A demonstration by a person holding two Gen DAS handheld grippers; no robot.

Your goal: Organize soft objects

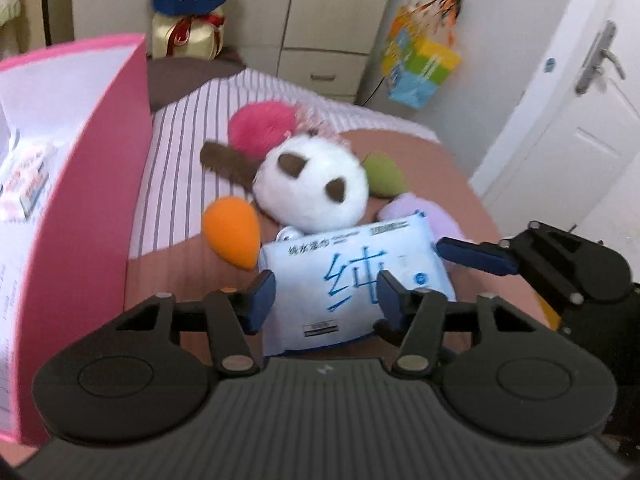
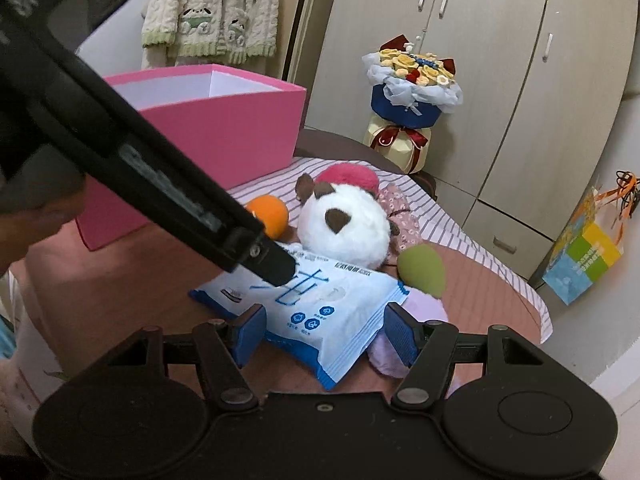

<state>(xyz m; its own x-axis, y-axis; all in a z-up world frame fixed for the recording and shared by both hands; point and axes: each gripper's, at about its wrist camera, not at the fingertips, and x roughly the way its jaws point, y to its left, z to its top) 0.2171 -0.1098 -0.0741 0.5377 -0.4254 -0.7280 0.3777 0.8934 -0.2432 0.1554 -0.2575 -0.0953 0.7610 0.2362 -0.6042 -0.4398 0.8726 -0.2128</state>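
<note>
Left gripper (image 1: 326, 300) straddles wipes pack (image 1: 352, 276) — only right view shows hanging sweater (image 2: 212, 8).

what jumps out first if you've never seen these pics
The white panda plush in the middle of the bed draws the eye first, ringed by an orange ball, a green one and a pink one. Right in front of it lies a blue-and-white wipes pack, with both grippers closing in on it. A big pink box stands open on the left.
</note>
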